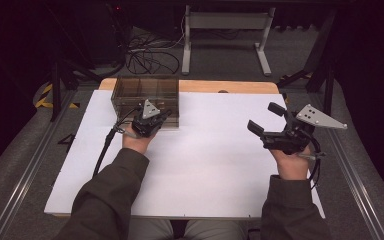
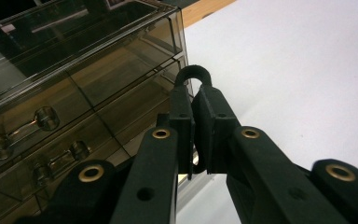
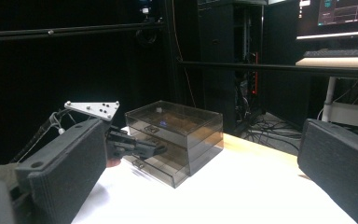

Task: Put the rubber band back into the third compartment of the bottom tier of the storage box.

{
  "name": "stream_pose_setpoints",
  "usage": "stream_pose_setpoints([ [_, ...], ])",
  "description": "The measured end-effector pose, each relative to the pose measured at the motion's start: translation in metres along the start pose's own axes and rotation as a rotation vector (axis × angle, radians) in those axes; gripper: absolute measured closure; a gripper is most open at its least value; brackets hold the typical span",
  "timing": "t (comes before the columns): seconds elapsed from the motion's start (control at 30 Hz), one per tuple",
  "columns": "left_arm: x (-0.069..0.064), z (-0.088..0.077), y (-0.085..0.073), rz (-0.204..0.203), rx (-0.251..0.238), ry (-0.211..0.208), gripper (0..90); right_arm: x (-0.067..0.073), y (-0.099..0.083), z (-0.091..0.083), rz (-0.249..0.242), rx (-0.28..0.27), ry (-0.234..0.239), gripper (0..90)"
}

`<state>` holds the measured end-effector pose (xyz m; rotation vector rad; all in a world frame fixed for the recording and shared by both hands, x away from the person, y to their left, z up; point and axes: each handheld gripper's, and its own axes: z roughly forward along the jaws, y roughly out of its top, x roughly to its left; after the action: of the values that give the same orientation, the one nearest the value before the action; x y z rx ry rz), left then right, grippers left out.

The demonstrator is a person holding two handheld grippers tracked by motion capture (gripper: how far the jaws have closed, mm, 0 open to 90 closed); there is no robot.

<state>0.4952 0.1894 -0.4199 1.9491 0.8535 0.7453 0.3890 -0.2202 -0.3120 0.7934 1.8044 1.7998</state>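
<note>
A smoked clear drawer box [image 1: 145, 90] stands at the back left of the white tabletop [image 1: 205, 165]. My left gripper [image 1: 161, 117] is against its front, and in the left gripper view its jaws [image 2: 193, 100] are shut on a small looped drawer handle [image 2: 193, 72] at the box's [image 2: 74, 60] right end. Two more clear handles [image 2: 42, 119] show on the drawers to the left. My right gripper [image 1: 265, 117] hovers over the right side of the table, open and holding nothing, facing the box [image 3: 177, 126] and the left gripper [image 3: 151, 148].
A wooden table edge [image 1: 230, 86] runs behind the white top. Beyond it stand a metal frame's legs [image 1: 225, 30] and loose cables [image 1: 150, 55] on the floor. A monitor [image 3: 340, 14] and a keyboard shelf are at the right gripper view's far right.
</note>
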Motion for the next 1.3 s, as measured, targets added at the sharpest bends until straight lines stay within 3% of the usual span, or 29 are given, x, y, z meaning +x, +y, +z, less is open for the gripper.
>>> stream_pose_setpoints([
  [0.43,0.003,0.011,-0.003,-0.035,-0.054,0.046,84.0,-0.001,0.0,0.0,0.005,0.001,-0.002,1.9],
  [0.87,0.004,0.025,-0.011,-0.037,-0.034,0.065,84.0,-0.002,-0.002,0.001,0.01,0.005,-0.006,1.9],
  [1.17,0.003,0.03,-0.012,-0.035,-0.046,0.089,83.8,-0.003,-0.004,0.004,0.008,0.014,-0.006,1.9],
  [1.3,0.002,0.034,-0.015,-0.034,-0.039,0.08,83.8,-0.003,-0.004,0.004,0.008,0.017,-0.004,1.9],
])
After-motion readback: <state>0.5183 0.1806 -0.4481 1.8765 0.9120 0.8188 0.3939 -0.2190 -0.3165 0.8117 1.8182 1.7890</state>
